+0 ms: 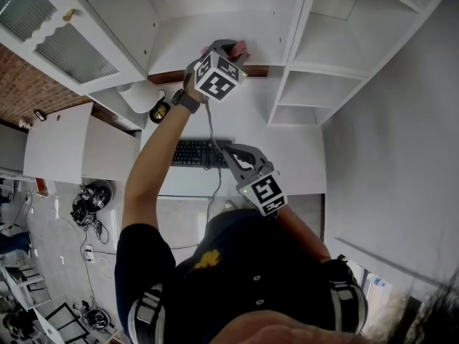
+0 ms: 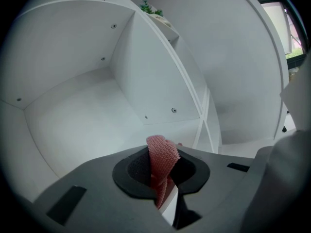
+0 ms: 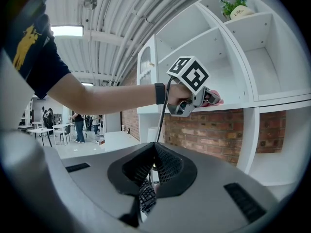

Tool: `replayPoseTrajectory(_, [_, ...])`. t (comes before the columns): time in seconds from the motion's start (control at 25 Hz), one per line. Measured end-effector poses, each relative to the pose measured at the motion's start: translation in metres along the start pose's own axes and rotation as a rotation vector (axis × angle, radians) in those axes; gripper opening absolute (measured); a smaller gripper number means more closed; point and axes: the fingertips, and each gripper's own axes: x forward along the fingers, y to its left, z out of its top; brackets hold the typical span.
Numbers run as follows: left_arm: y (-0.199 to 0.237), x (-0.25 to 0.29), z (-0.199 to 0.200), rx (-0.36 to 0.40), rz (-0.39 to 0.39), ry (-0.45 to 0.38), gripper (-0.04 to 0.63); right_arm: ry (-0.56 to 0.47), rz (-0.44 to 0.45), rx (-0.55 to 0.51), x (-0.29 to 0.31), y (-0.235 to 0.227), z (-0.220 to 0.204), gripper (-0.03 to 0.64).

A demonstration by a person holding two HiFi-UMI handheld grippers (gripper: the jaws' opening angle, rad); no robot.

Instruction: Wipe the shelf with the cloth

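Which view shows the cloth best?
The left gripper view: the pink cloth sits pinched in the left claw, weave visible. Head view shows a sliver behind the marker cube; right gripper view, a tiny edge on the shelf.

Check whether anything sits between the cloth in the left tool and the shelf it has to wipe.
Nothing visible does. The left tool is shut on the cloth at the front edge of the shelf, and the shelf surface ahead of it lies bare.
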Motion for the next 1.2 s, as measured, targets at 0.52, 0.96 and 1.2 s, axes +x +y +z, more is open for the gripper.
replayPoseTrajectory(0.52, [0.029,-0.013,-0.034,-0.005,0.064,0.079,0.067,-0.003,0.028,-0.019,0.005,0.004,0.003,0.005])
replayPoseTrajectory(0.96, [0.054,-0.031,-0.062,-0.027,0.137,0.125,0.067,-0.005,0.044,-0.015,0.008,0.004,0.001,0.005])
replayPoseTrajectory(1.2, [0.091,-0.063,-0.103,-0.089,0.223,0.188,0.067,-0.007,0.086,-0.020,0.014,0.017,0.003,0.005])
